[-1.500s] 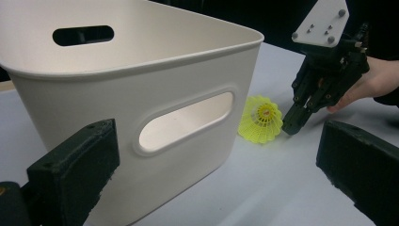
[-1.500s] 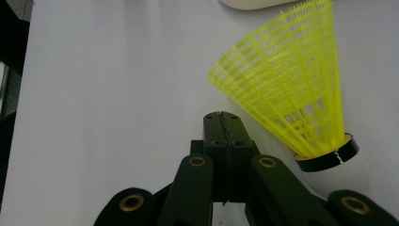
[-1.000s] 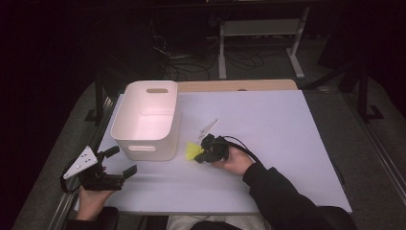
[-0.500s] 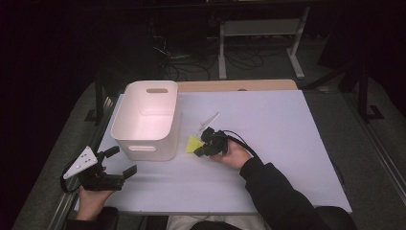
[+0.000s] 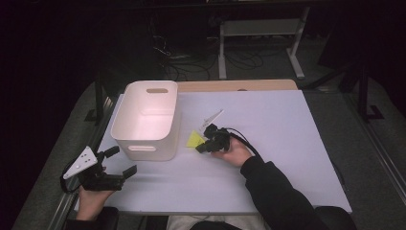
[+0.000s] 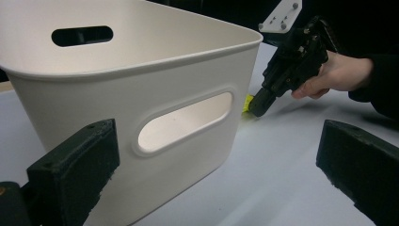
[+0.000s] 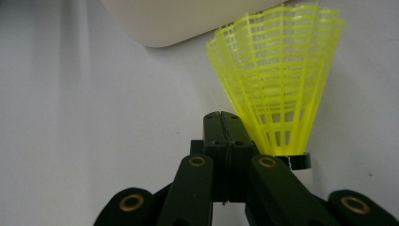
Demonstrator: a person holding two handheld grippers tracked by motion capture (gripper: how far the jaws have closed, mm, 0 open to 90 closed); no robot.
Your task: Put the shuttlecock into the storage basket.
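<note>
A yellow mesh shuttlecock [image 5: 194, 140] lies on the white table [image 5: 287, 124] just right of a white bin [image 5: 125, 103]. My right gripper [image 5: 203, 147] points at it from the right. In the right gripper view the jaws [image 7: 221, 122] are shut flush, and the shuttlecock [image 7: 277, 84] rests against their right side, not between them. My left gripper [image 5: 120, 161] is open near the table's front left corner. In the left gripper view its jaws [image 6: 216, 155] face the bin's handle side [image 6: 141, 61], with the right gripper [image 6: 258, 107] and shuttlecock [image 6: 248, 101] beyond.
The bin looks empty inside. Wide bare table surface lies to the right of and in front of the right hand. A metal frame [image 5: 258, 28] and cables sit on the dark floor behind the table. A grey plate [image 5: 213, 117] sticks up from the right gripper.
The right gripper has edged a little farther from the person, and the shuttlecock has shifted the same way beside it. The left gripper has stayed where it was.
</note>
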